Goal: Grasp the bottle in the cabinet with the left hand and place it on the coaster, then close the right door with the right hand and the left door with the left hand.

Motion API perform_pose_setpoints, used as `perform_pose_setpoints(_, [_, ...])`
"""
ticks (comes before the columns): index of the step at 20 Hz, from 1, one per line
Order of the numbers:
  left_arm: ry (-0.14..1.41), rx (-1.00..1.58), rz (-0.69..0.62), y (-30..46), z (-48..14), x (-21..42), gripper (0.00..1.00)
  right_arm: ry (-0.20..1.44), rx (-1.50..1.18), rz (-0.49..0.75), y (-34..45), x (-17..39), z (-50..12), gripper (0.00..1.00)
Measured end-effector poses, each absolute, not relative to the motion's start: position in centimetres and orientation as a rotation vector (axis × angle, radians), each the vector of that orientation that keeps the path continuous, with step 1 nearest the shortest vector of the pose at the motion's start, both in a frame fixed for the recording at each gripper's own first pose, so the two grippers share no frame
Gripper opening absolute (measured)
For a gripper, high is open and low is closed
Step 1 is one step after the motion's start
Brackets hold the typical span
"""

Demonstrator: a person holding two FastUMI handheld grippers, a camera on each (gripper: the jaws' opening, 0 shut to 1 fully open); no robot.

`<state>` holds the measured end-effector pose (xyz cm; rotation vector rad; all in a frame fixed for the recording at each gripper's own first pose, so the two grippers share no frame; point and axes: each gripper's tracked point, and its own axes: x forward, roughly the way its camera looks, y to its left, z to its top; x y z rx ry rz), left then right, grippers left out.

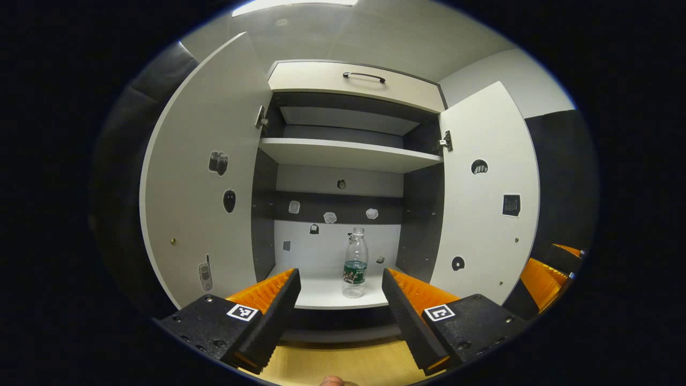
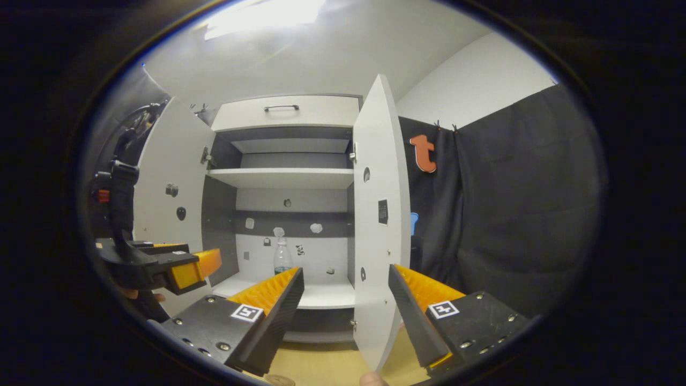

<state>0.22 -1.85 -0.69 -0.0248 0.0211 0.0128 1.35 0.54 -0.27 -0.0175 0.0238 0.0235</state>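
**Bottle dead ahead of the left gripper**

Now, here is the line that matters: in the left gripper view the bottle (image 1: 355,262) stands straight ahead of the left gripper (image 1: 341,292), framed between its two fingers and a little farther in, on the cabinet's bottom shelf (image 1: 327,295). Its long axis is upright, cap on top, so the fingers sit either side of its body. The jaws are spread wide, nothing between them yet, well apart from the plastic. Both doors hang open, the left door (image 1: 201,177) and the right door (image 1: 490,198) flanking the approach.

Over in the right gripper view, the right gripper (image 2: 345,297) is also spread and empty, with the right door's edge (image 2: 378,214) standing between its fingers. The bottle (image 2: 282,256) lies ahead and off to its left, so the left hand looks the nearer and better lined up: a straight push forward should do it.
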Motion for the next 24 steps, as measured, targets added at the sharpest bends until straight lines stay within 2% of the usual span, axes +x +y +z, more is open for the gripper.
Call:
perform_pose_setpoints(1, [0.022,-0.024,0.018,-2.0,-0.6,0.2,0.96,0.023,-0.019,0.025,0.5,1.4,-0.1,0.94])
perform_pose_setpoints(2, [0.020,-0.027,0.022,-2.3,-0.6,0.2,0.97,0.015,-0.014,0.021,0.5,1.5,0.0,0.96])
perform_pose_setpoints(8, [0.045,-0.051,-0.001,-4.3,-1.8,0.4,0.97,0.012,-0.003,-0.003,0.4,1.3,0.2,0.96])
perform_pose_setpoints(16, [0.043,0.009,0.015,-5.2,-2.1,3.0,0.96,0.011,0.028,0.037,0.7,1.7,0.1,0.96])
perform_pose_setpoints(24, [0.071,-0.037,0.013,-4.7,-3.7,10.4,0.96,-0.011,0.033,-0.014,-0.1,1.1,1.0,0.96])
